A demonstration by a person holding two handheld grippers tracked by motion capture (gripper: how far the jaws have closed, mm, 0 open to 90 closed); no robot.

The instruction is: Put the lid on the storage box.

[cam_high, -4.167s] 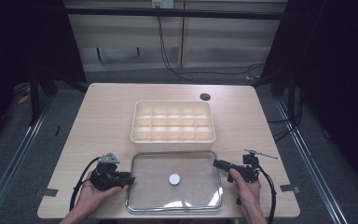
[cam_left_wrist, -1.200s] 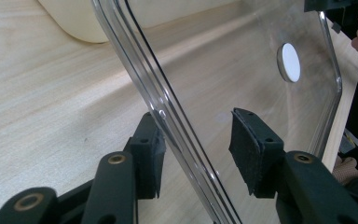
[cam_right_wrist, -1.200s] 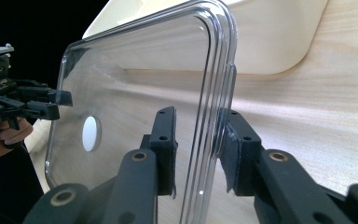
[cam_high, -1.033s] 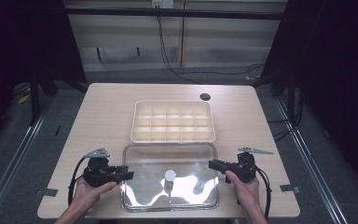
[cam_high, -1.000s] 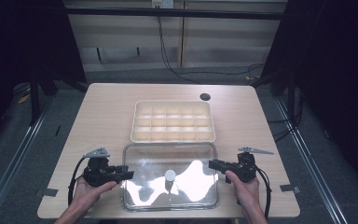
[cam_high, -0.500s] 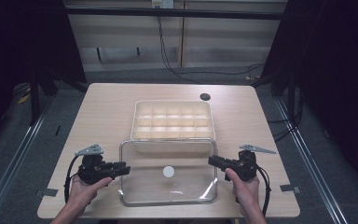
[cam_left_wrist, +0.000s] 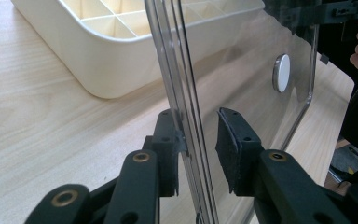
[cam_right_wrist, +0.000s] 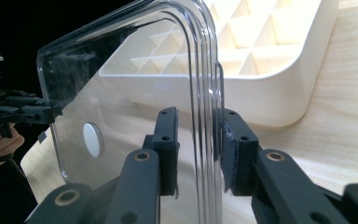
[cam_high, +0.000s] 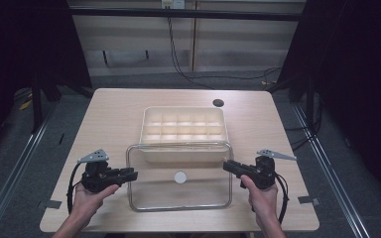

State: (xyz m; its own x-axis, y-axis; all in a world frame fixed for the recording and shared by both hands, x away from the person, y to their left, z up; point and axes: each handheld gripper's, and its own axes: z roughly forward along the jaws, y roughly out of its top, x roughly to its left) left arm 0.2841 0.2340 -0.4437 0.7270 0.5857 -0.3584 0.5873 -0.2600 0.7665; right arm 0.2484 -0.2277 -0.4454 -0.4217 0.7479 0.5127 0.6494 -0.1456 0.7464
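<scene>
A clear plastic lid point(cam_high: 198, 196) with a white round knob point(cam_high: 180, 177) hangs above the table's front, held by its two short sides. My left gripper point(cam_high: 133, 174) is shut on its left rim, my right gripper point(cam_high: 226, 166) on its right rim. The lid's far edge overlaps the front wall of a cream compartment tray point(cam_high: 183, 124). In the left gripper view the jaws point(cam_left_wrist: 198, 140) straddle the lid's rim point(cam_left_wrist: 186, 84), the tray point(cam_left_wrist: 107, 70) behind it. In the right gripper view the gripper point(cam_right_wrist: 196, 140) clasps the lid's curved rim point(cam_right_wrist: 200, 70) before the tray point(cam_right_wrist: 270, 93).
A small black round disc point(cam_high: 218, 102) lies on the wooden table point(cam_high: 109, 119) behind the tray's right corner. A person's hands hold both grippers at the table's front edge. Dark floor and rails surround the table.
The lid lay flat at the table's front; both grippers have raised it, tipped it and carried it back until its far edge reaches the tray's front.
</scene>
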